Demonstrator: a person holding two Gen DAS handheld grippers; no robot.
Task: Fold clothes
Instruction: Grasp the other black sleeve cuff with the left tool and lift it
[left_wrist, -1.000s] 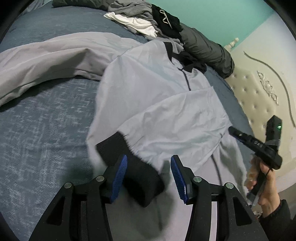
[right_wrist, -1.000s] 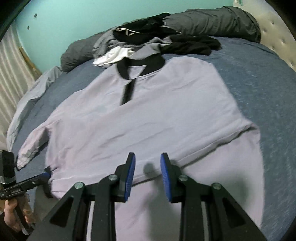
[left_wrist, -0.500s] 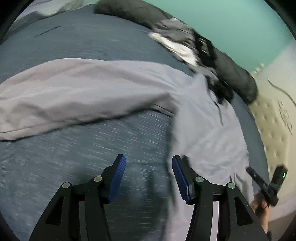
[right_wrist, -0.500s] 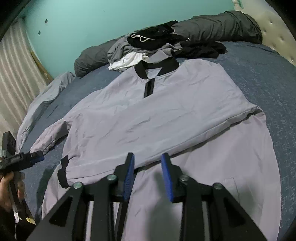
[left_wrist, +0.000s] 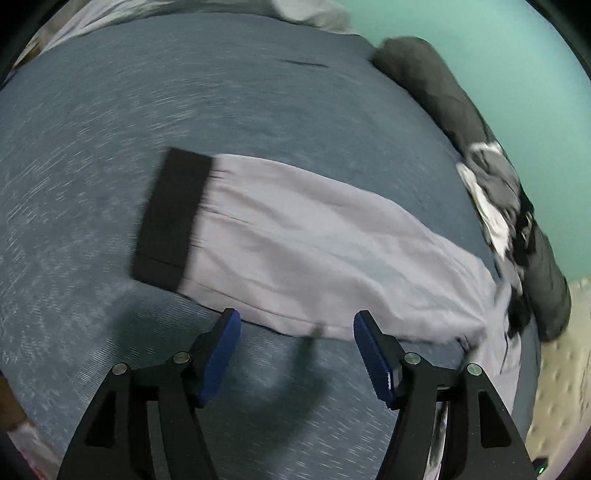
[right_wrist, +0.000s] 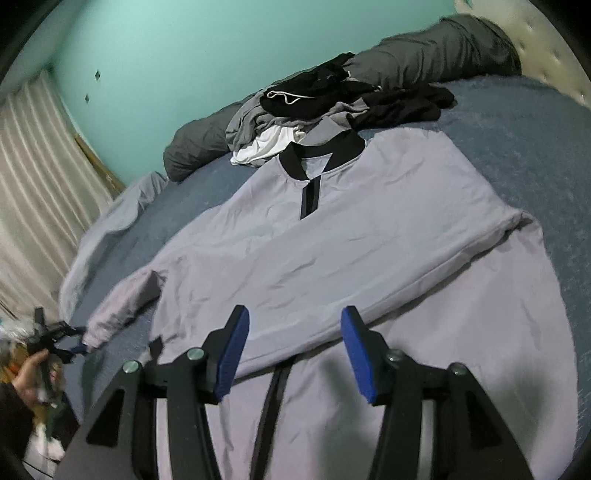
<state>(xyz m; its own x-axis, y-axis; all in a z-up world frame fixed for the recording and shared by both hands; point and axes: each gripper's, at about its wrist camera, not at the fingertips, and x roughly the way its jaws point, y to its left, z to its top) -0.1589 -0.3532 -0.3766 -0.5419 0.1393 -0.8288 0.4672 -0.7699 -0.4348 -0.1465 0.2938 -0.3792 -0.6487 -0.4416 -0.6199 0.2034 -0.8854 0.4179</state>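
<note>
A light grey jacket (right_wrist: 369, 236) with a black collar lies spread face-up on the blue bed (right_wrist: 535, 147). One sleeve is folded across its front, with the black cuff (right_wrist: 155, 347) at the left edge. My right gripper (right_wrist: 294, 325) hovers open above the lower front, holding nothing. The other sleeve (left_wrist: 314, 251) stretches out sideways and ends in a black cuff (left_wrist: 170, 214). My left gripper (left_wrist: 297, 332) is open just short of that sleeve's near edge, not touching it. In the right wrist view, a hand holds the left gripper (right_wrist: 61, 338) by the sleeve's end.
A pile of black, grey and white clothes (right_wrist: 314, 110) and a dark grey rolled duvet (right_wrist: 424, 59) lie along the teal wall. There is a pale sheet (right_wrist: 110, 229) at the bed's left edge, a curtain (right_wrist: 33, 177) beyond it, and a padded headboard (right_wrist: 535, 37) to the right.
My left gripper has swung left, off the jacket's body, and now faces the outstretched sleeve. My right gripper's fingers have spread wider and it has drawn back a little.
</note>
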